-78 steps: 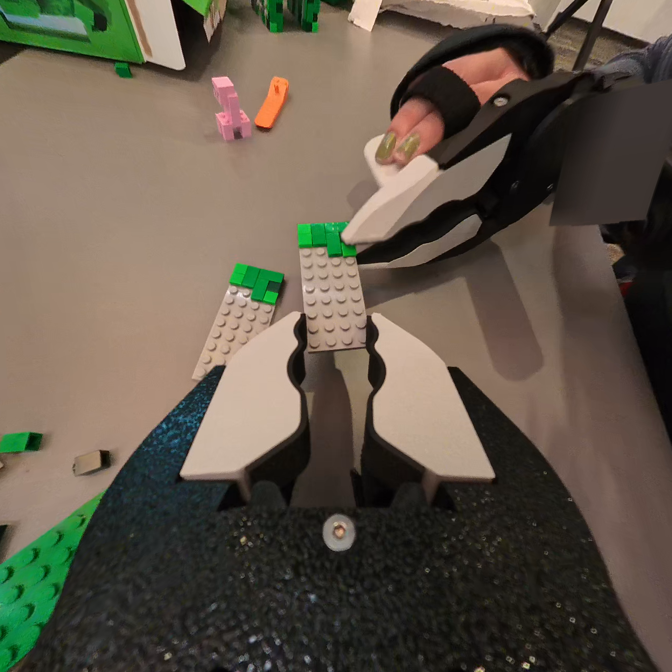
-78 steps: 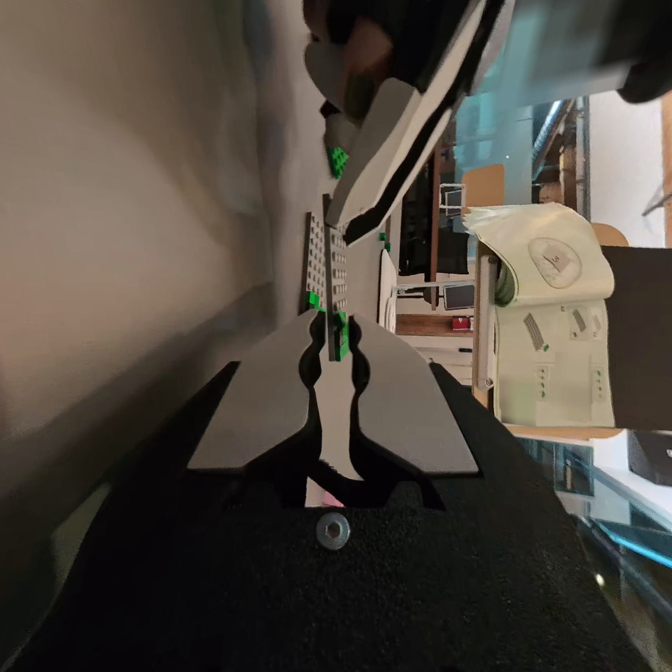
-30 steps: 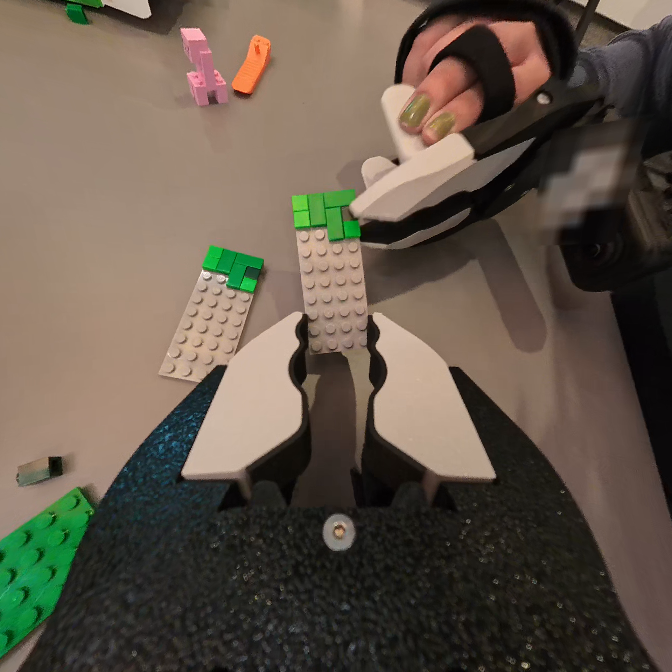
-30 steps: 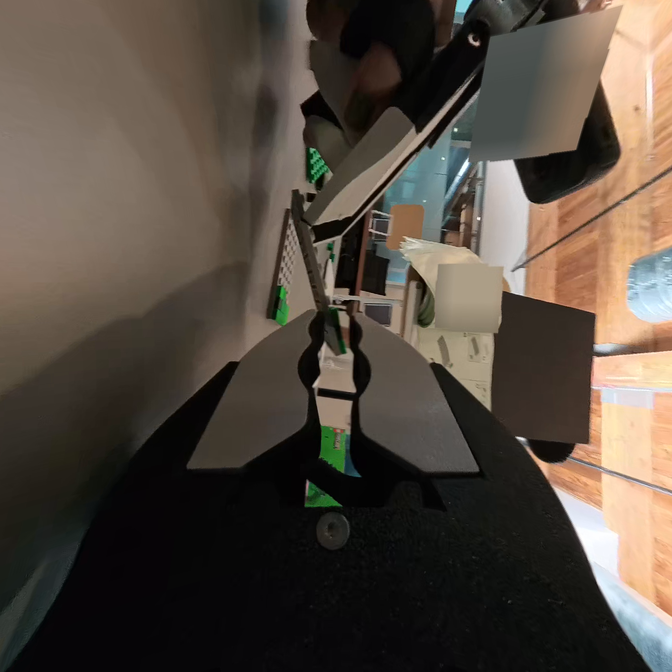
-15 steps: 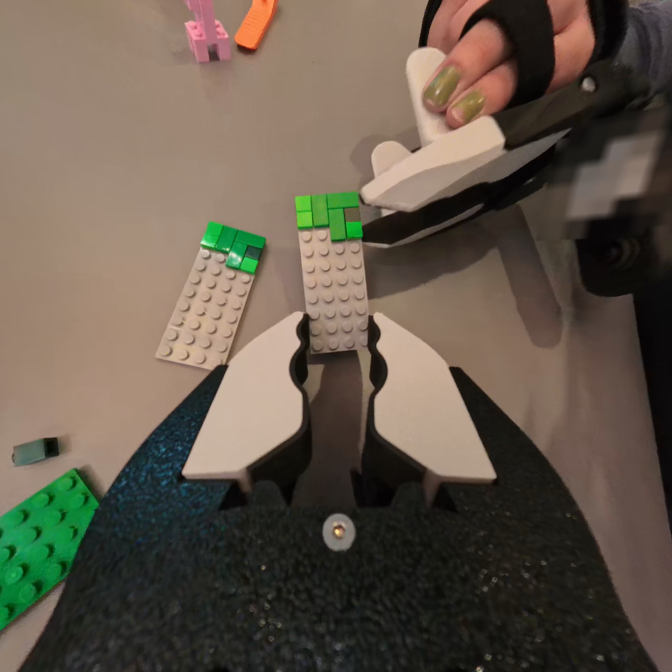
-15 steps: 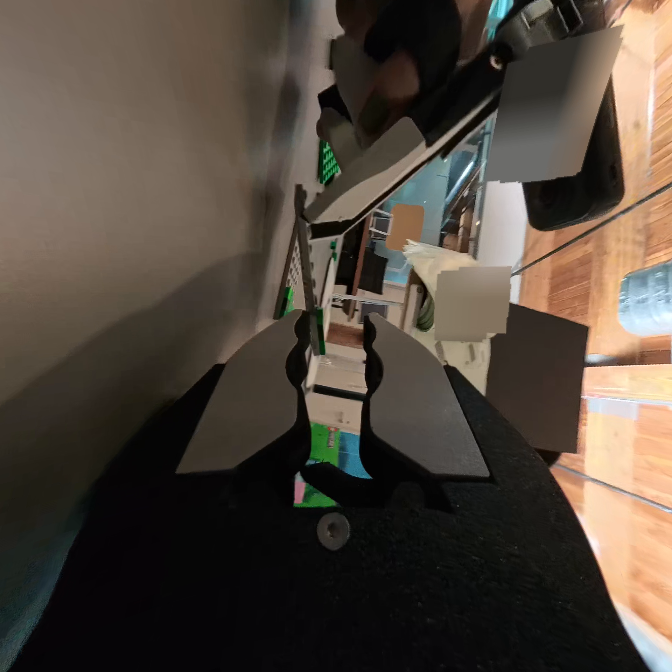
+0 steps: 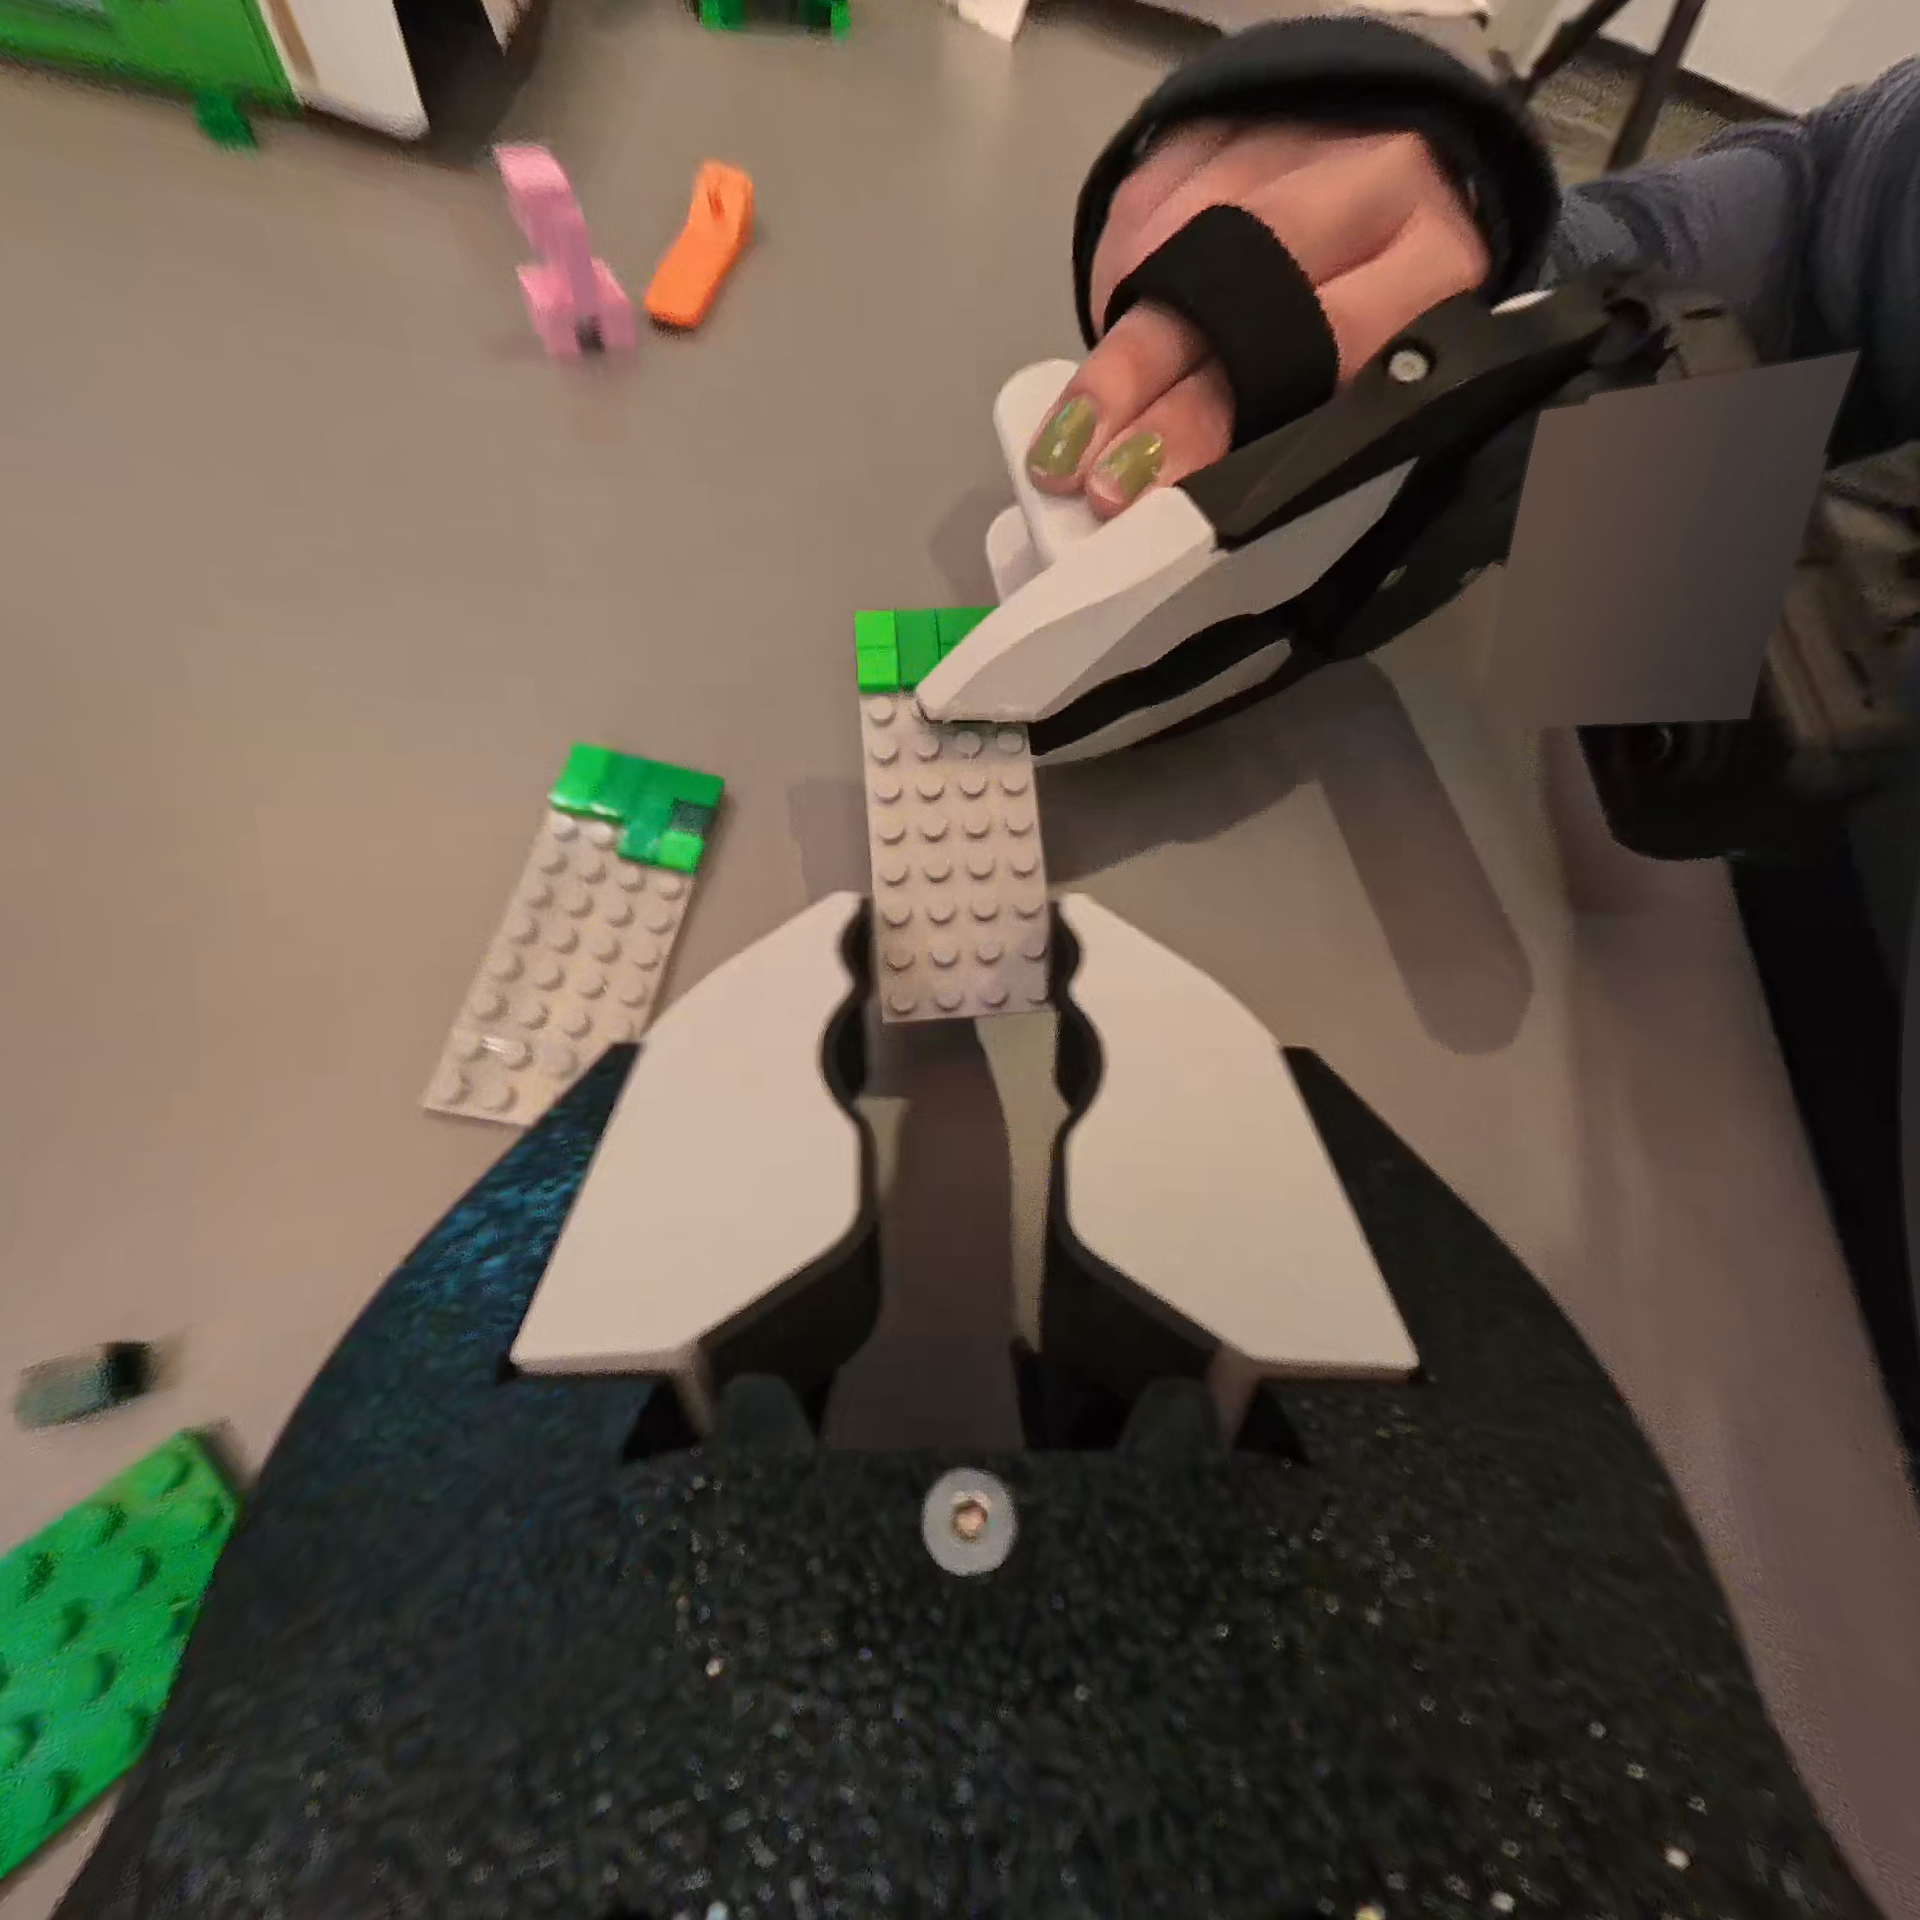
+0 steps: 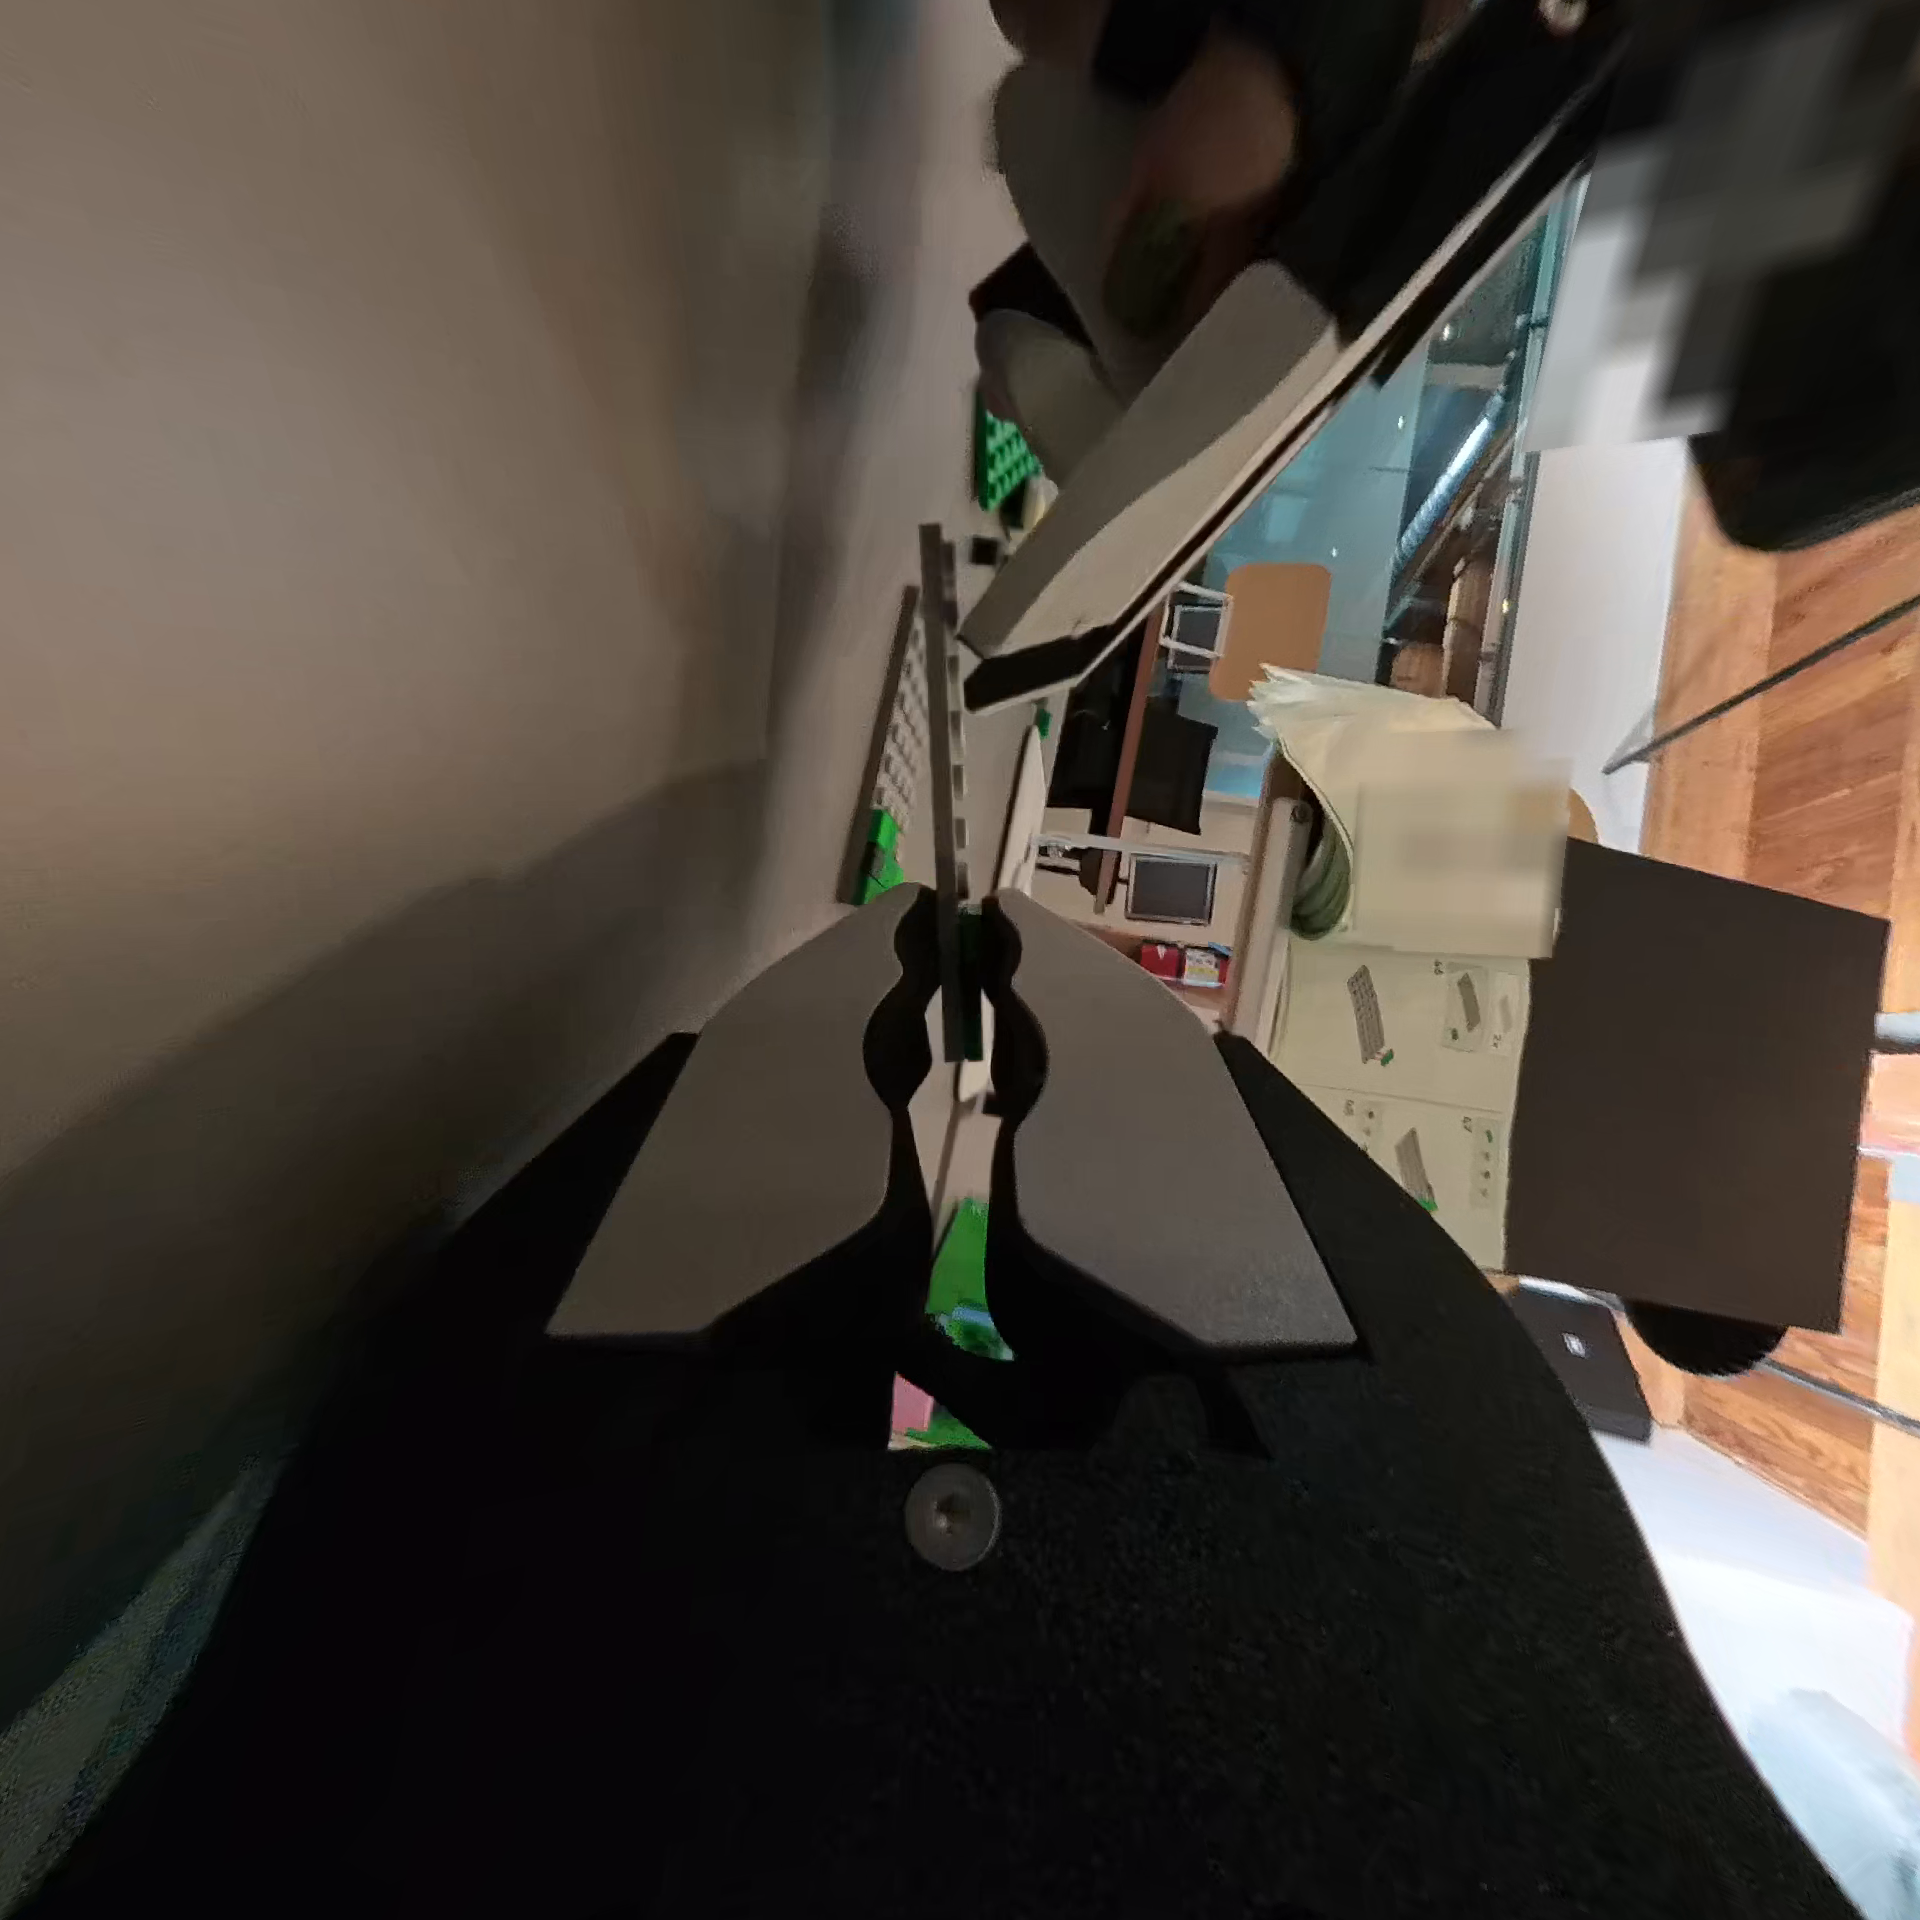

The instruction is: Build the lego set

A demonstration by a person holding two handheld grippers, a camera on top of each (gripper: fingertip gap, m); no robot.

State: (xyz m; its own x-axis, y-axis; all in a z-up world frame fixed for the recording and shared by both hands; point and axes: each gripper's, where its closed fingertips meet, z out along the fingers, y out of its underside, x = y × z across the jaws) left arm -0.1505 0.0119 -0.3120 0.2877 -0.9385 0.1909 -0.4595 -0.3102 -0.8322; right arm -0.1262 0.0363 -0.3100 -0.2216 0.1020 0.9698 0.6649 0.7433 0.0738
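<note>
Since half a second ago the right tongs [image 7: 971, 707] have slid in over the green end of the grey plate [image 7: 961, 873] and closed on it, where before they stood open just beside it. In the left wrist view, the left tongs [image 7: 961, 961] clamp the plate's near end across its width, so the plate hangs between the two tools, lifted off the grey surface [image 7: 312, 540] with its shadow beneath. It looks light, thin and stiff, and I judge the studded faces give good purchase while the smooth green tiles [image 7: 899, 649] could slip or pop off under a hard pinch; the bare studded edges are the safer hold. A second grey plate [image 7: 577, 951] lies just beside on the left, a green plate [image 7: 83, 1621] sits at the lower left corner, and a pink figure [image 7: 566, 265] and orange tool [image 7: 701, 260] stand well apart, leaving open room to the right. In the right wrist view, the scene is turned on its side: the right tongs [image 8: 961, 914] pinch the plate edge-on at its green end, the left tongs [image 8: 1049, 655] show farther off holding the other end, and an instruction sheet [image 8: 1413, 1049] lies beyond.
</note>
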